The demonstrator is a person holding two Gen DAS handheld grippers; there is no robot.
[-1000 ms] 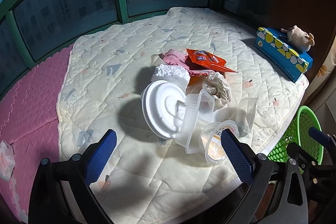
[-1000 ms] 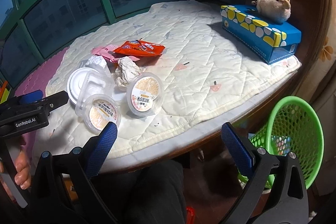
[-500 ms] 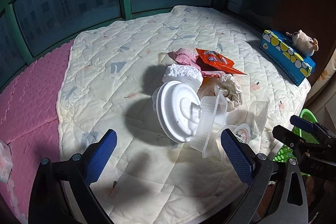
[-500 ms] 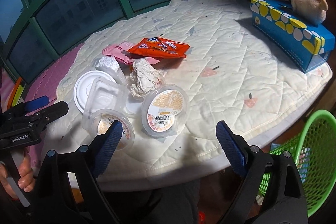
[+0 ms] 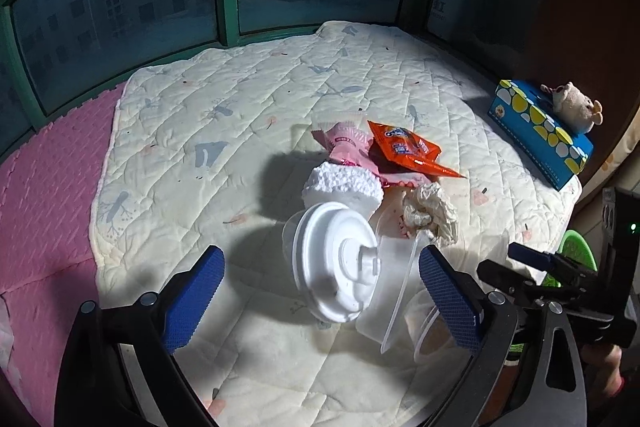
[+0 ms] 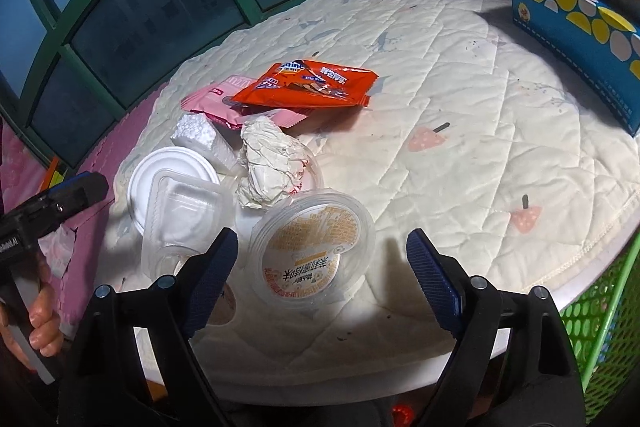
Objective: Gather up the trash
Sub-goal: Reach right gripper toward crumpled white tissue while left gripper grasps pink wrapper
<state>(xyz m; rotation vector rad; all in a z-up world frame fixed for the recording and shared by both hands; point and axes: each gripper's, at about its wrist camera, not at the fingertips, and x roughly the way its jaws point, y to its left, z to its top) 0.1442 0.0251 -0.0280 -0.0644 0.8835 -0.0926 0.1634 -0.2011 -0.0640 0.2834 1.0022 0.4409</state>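
Trash still heaped on the quilt, nothing gripped.
We see our right gripper with jaws apart, just closing around the printed pudding cup at 6 o'clock; left gripper open near the white lid; orange wrapper at 12; lettering unreadable; green basket at 4.

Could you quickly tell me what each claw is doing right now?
Left claw: open, holding nothing.
Right claw: open, jaws just been closing around the round tub, not gripping.
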